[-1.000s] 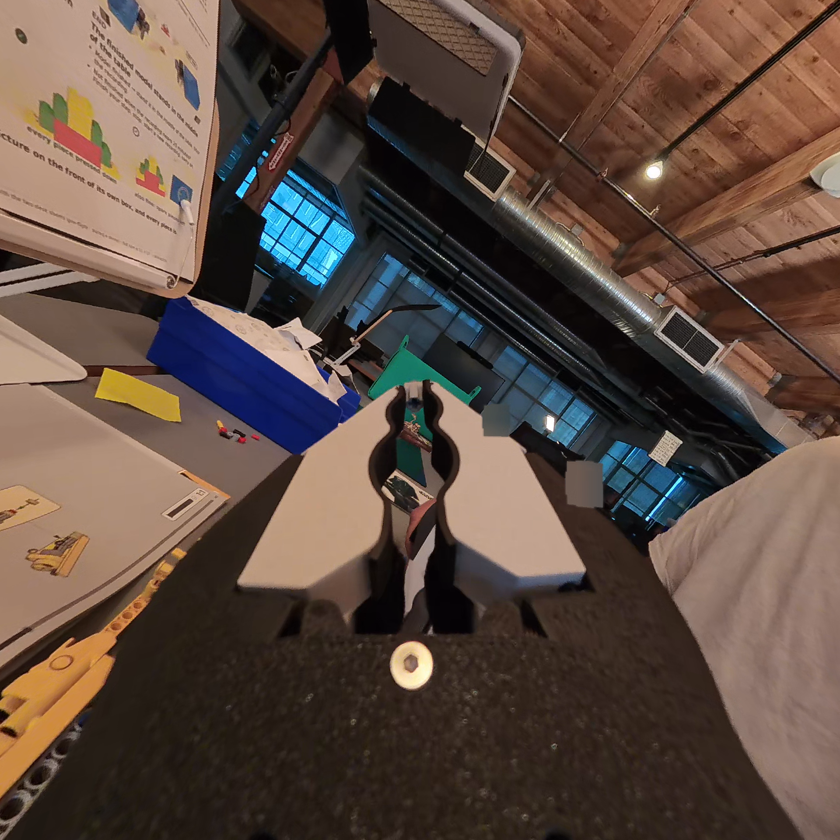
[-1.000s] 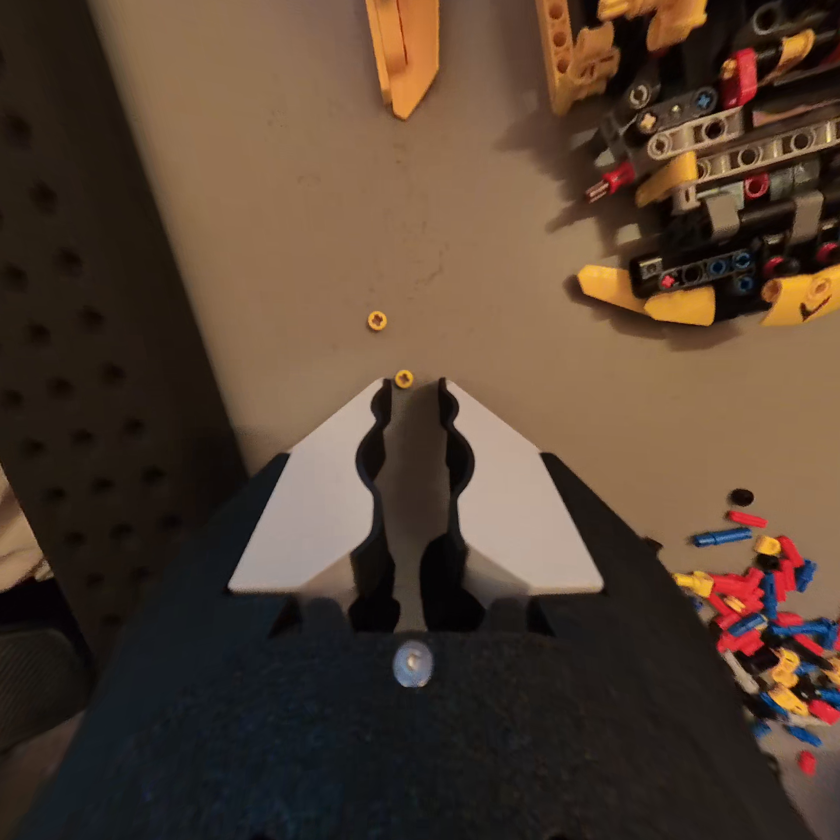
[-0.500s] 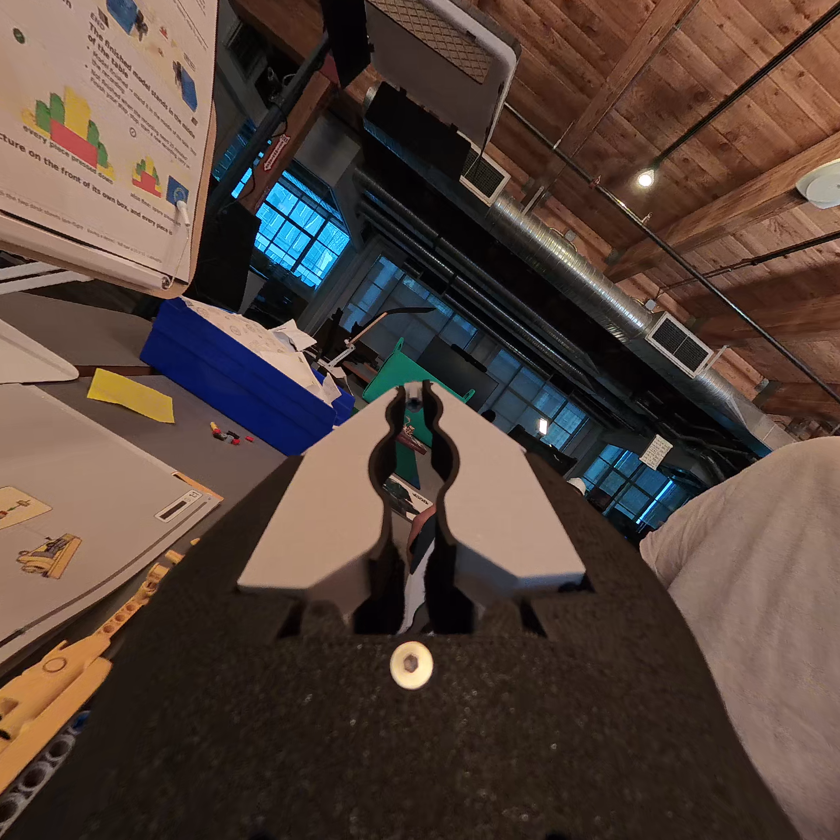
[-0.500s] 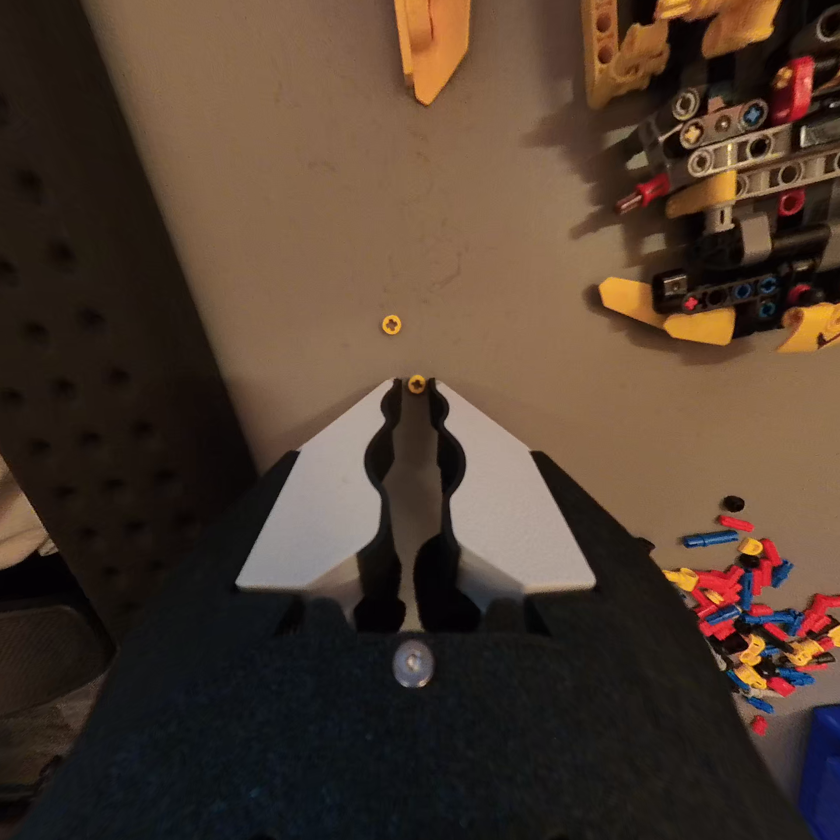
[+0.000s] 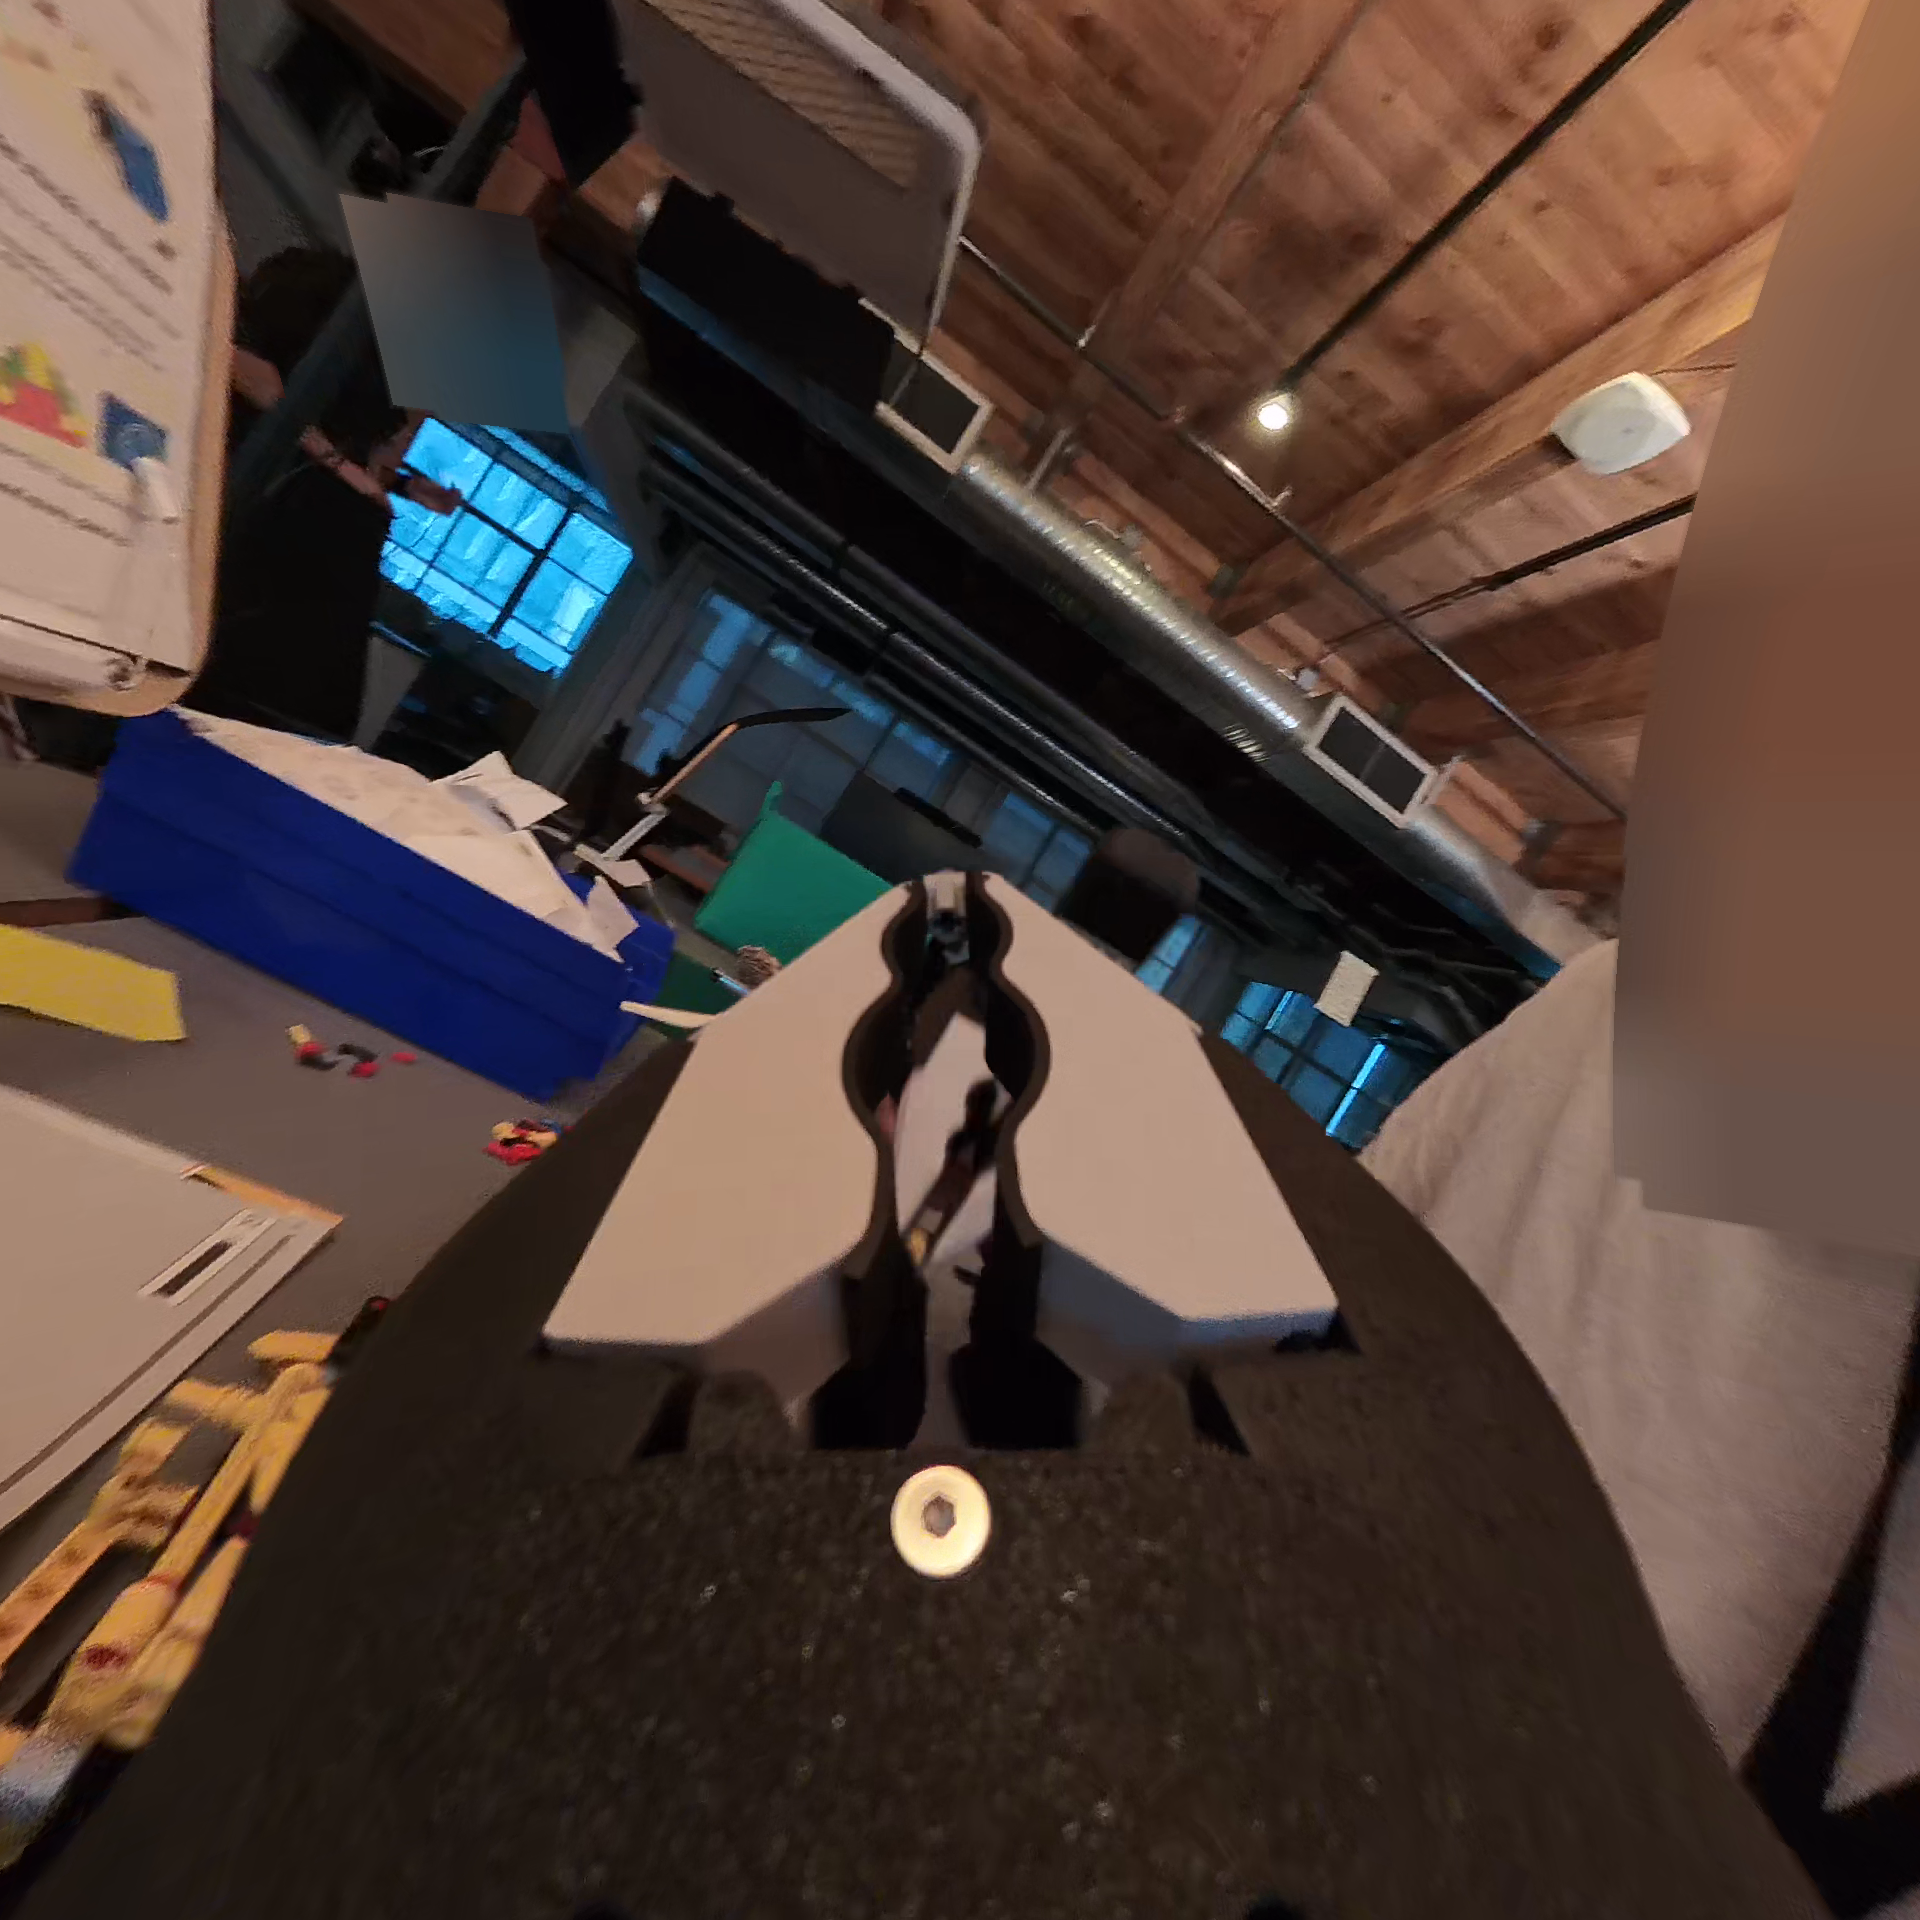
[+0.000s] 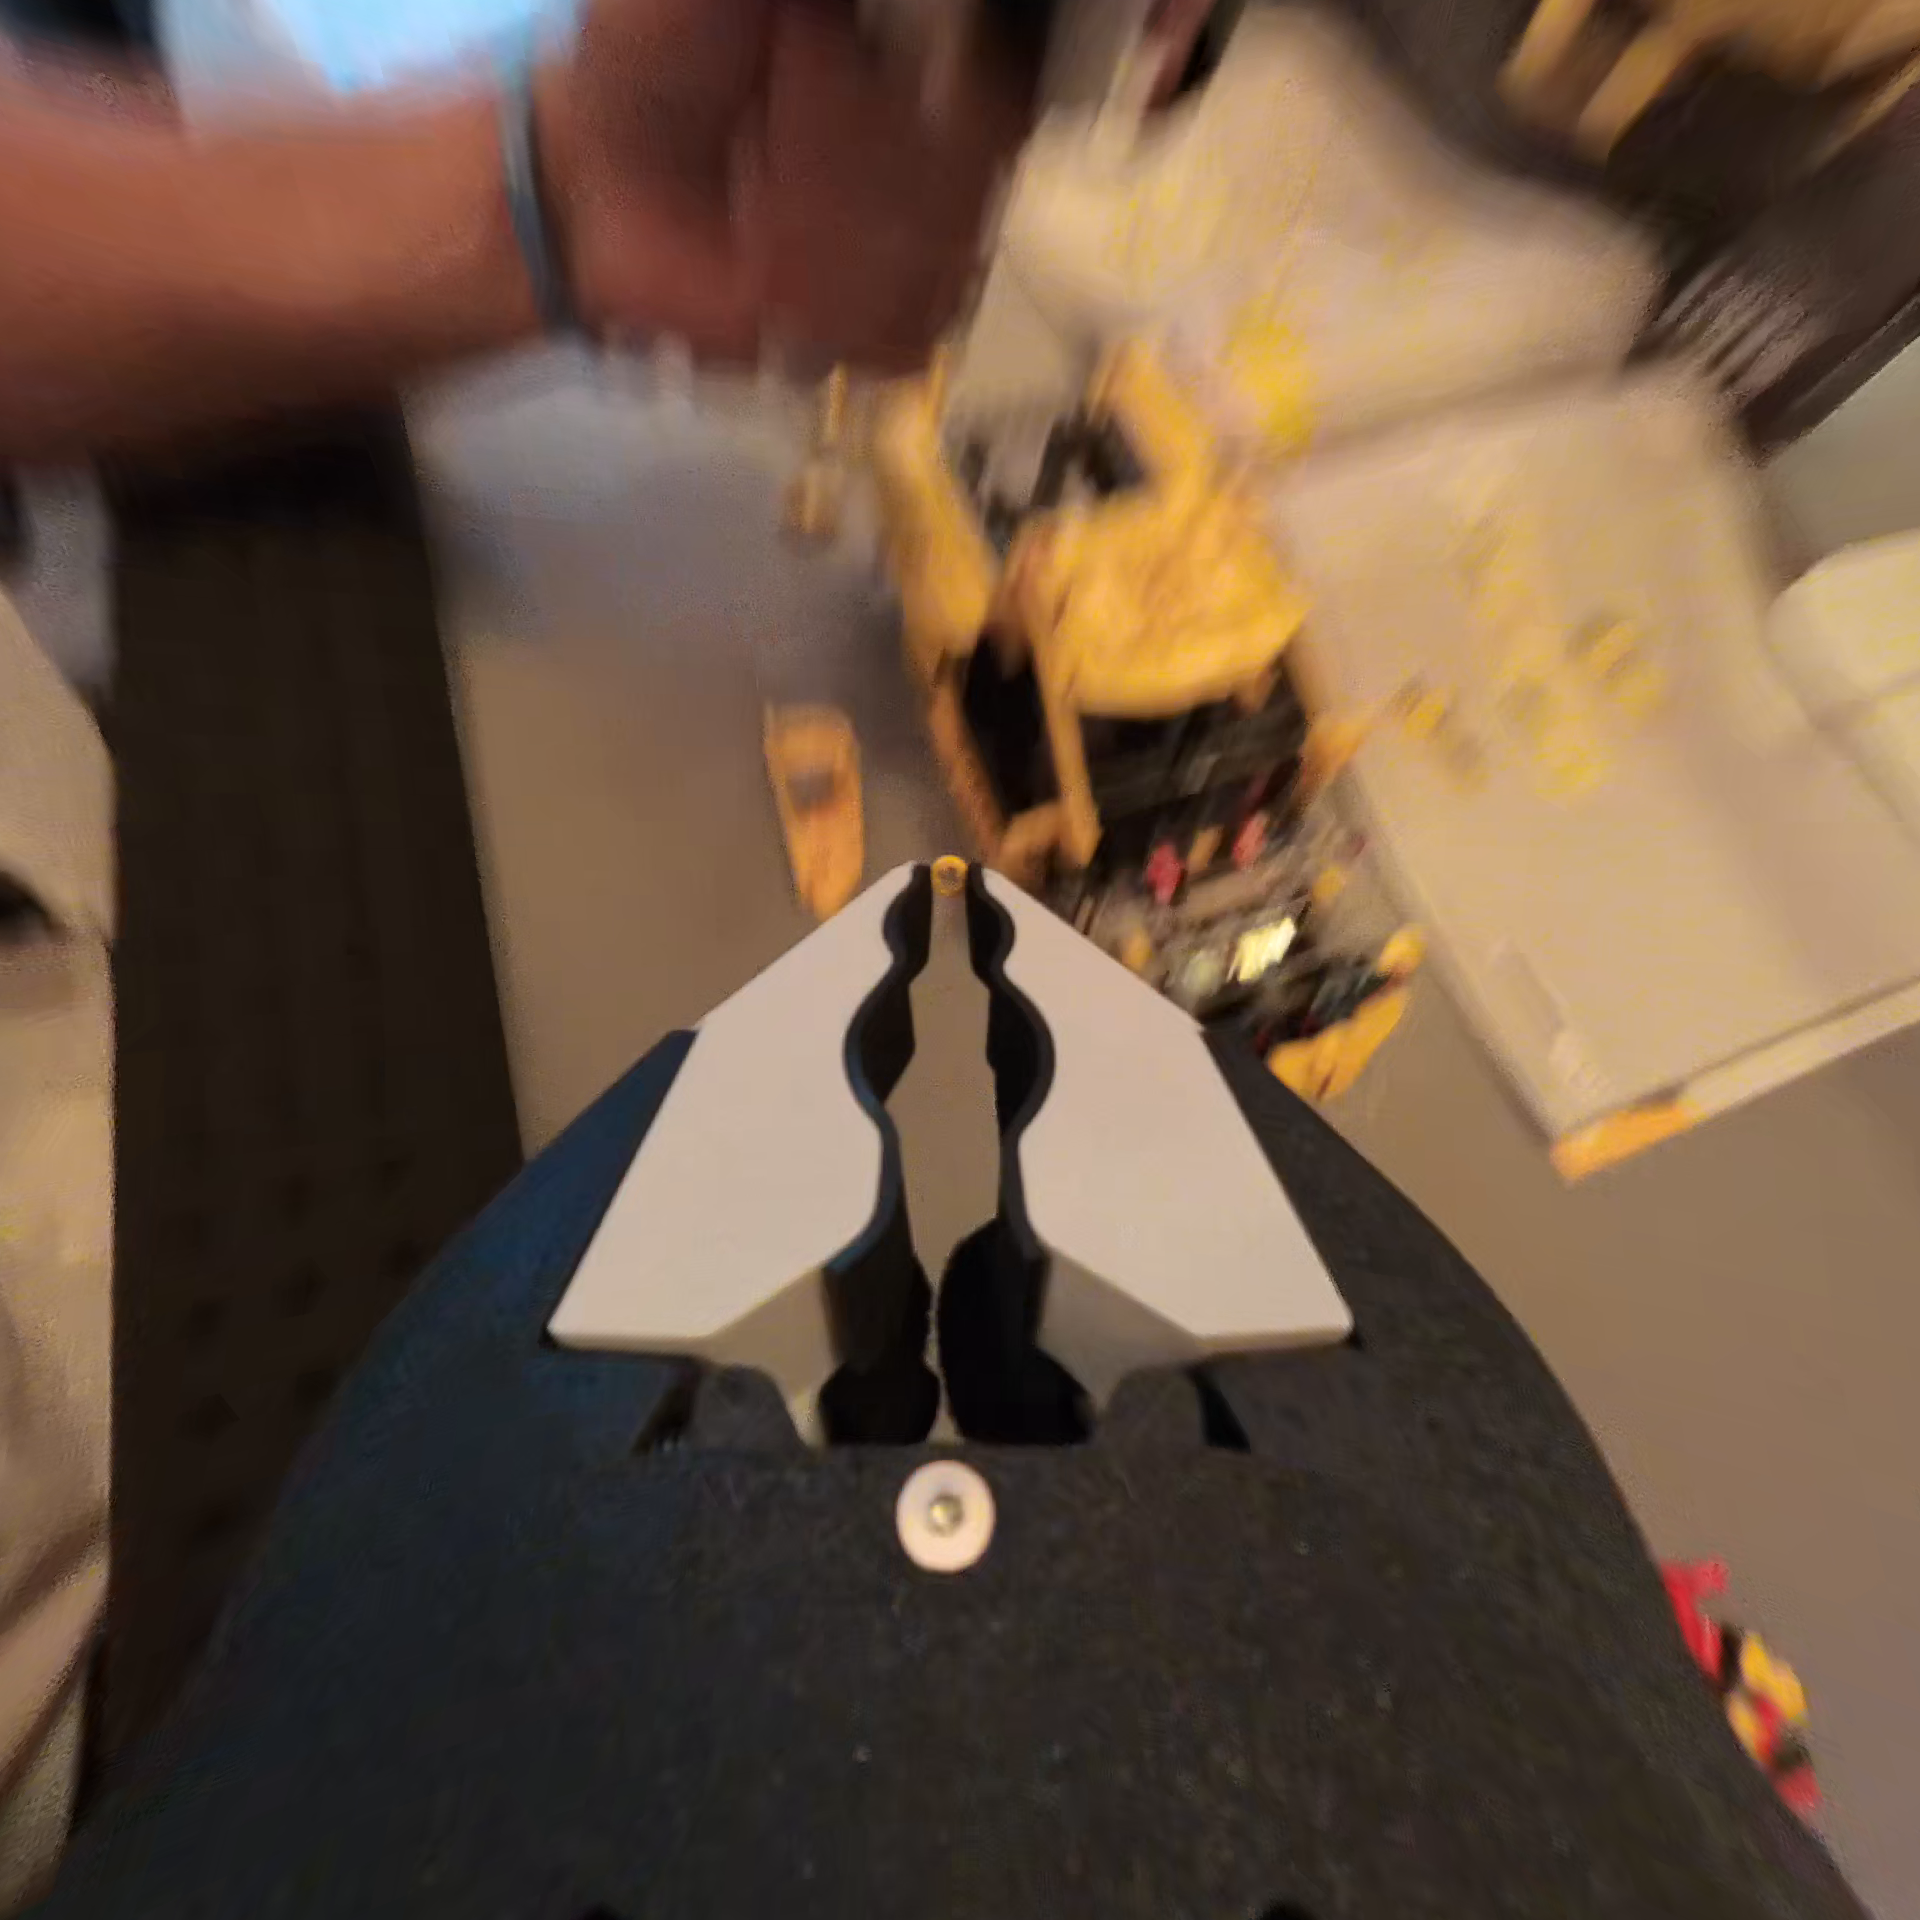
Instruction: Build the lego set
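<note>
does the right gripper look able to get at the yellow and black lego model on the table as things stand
Probably yes for reach, but not to grasp it. The right gripper points toward the lego model with bare table between them, but its tips are pinching a small yellow ring piece, so it would need to release that first.

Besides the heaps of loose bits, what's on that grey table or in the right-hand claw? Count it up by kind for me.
Blue bins: 1
Yellow paper sheets: 1
Instruction booklets: 1
Poster boards: 1
Half-built yellow models: 1
Small yellow rings, pinched in the right gripper: 1
Total: 6
</note>
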`<move>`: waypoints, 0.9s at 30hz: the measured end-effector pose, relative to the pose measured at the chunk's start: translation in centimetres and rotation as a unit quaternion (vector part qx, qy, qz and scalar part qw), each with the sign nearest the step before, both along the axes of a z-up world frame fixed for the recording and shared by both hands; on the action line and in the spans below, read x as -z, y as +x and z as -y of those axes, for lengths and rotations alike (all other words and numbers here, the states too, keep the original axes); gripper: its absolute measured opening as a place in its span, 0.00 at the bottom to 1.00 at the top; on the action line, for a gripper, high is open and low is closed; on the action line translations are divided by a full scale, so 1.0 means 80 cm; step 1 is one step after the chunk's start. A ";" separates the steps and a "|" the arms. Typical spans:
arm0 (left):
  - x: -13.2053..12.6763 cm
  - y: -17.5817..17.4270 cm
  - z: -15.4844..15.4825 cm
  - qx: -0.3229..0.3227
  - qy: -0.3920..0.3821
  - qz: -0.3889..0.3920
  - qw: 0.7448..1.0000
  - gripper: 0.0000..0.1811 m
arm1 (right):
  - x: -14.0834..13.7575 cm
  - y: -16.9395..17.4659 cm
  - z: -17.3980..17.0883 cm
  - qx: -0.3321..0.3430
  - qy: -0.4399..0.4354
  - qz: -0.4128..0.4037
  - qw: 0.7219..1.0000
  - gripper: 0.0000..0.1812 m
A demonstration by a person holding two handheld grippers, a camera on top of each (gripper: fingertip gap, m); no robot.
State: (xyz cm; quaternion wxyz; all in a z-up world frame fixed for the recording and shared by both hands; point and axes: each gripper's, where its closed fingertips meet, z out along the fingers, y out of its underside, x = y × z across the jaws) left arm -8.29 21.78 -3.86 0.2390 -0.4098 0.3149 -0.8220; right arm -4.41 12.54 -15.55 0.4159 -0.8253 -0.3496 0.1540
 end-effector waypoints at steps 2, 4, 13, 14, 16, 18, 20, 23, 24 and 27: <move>-0.004 -0.003 0.006 0.017 -0.001 0.012 1.000 0.04 | -0.074 -0.005 -0.026 0.026 0.092 -0.114 0.989 0.02; -0.008 -0.004 0.013 0.030 -0.001 0.024 0.999 0.03 | -0.130 -0.006 -0.045 0.050 0.161 -0.191 0.967 0.02; -0.009 -0.002 0.027 0.054 -0.004 0.032 0.998 0.03 | -0.153 -0.038 -0.080 0.048 0.198 -0.223 0.953 0.02; -0.009 -0.002 0.028 0.056 -0.005 0.031 0.998 0.03 | -0.150 -0.037 -0.080 0.048 0.199 -0.224 0.953 0.02; -0.008 -0.001 0.028 0.058 -0.007 0.031 0.998 0.03 | -0.149 -0.039 -0.079 0.042 0.197 -0.233 0.951 0.02; -0.008 -0.001 0.028 0.060 -0.008 0.030 0.998 0.03 | -0.149 -0.038 -0.079 0.043 0.199 -0.230 0.952 0.02; -0.007 0.000 0.029 0.064 -0.011 0.030 0.997 0.03 | -0.150 -0.037 -0.080 0.043 0.201 -0.236 0.950 0.02; -0.007 0.000 0.029 0.070 -0.024 0.033 0.997 0.03 | -0.150 -0.037 -0.080 0.033 0.191 -0.254 0.948 0.02; -0.007 0.001 0.029 0.075 -0.030 0.034 0.996 0.03 | -0.150 -0.037 -0.079 0.027 0.191 -0.259 0.946 0.02; -0.007 0.002 0.029 0.091 -0.065 0.041 0.993 0.03 | -0.150 -0.037 -0.079 0.014 0.190 -0.282 0.940 0.02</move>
